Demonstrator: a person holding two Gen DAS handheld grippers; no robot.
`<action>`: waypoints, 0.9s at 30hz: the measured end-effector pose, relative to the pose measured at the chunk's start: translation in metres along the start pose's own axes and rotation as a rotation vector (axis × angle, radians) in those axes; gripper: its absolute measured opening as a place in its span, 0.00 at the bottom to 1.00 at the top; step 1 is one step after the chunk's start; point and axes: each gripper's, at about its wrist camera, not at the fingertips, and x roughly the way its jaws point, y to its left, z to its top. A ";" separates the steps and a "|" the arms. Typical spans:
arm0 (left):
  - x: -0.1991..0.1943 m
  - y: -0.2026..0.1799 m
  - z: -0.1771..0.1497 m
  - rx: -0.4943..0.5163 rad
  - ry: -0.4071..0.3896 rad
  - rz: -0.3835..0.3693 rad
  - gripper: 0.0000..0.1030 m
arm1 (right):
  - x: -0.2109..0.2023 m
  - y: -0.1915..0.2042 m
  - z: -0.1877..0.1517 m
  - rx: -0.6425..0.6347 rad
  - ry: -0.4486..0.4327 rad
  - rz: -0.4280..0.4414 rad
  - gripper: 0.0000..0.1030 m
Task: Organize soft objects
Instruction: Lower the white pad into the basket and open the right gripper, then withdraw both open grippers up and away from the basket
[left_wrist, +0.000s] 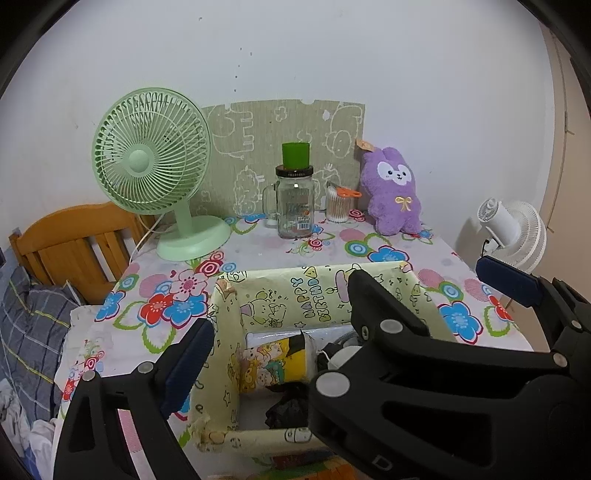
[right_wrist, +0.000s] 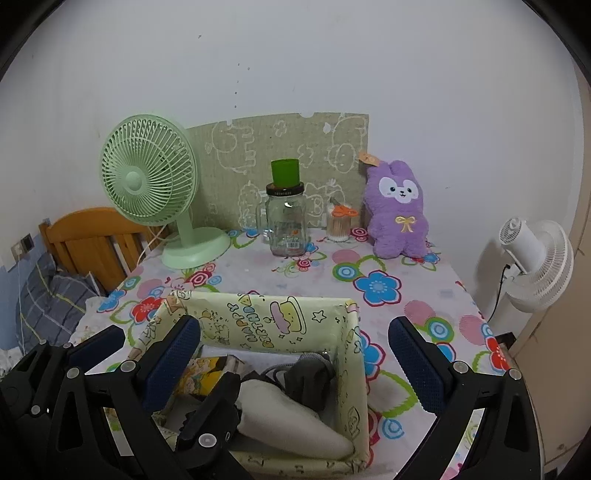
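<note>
A purple plush rabbit (left_wrist: 393, 194) leans upright against the wall at the table's back right; it also shows in the right wrist view (right_wrist: 399, 212). A yellow paper-covered box (left_wrist: 295, 295) stands at the table's front, holding a printed pouch (left_wrist: 275, 363), a dark cloth and a white soft item (right_wrist: 291, 421). My left gripper (left_wrist: 280, 336) is open and empty, hovering over the box. My right gripper (right_wrist: 295, 358) is open and empty, also over the box, its fingers on either side. Each gripper shows in the other's view.
A green desk fan (left_wrist: 151, 166) stands at the back left. A glass mug jar with a green cup on top (left_wrist: 295, 199) and a jar of cotton swabs (left_wrist: 338, 206) stand at the back middle. A white fan (right_wrist: 535, 262) is off the right edge; a wooden headboard (left_wrist: 74, 240) at left.
</note>
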 end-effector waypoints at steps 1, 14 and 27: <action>-0.002 0.000 0.000 0.000 -0.003 -0.001 0.92 | -0.003 0.000 0.000 -0.001 -0.002 -0.001 1.00; -0.040 -0.006 -0.005 0.003 -0.058 -0.002 0.93 | -0.044 0.003 -0.002 -0.004 -0.043 -0.011 1.00; -0.073 -0.011 -0.013 0.006 -0.097 0.009 0.94 | -0.080 0.005 -0.008 -0.008 -0.073 -0.010 1.00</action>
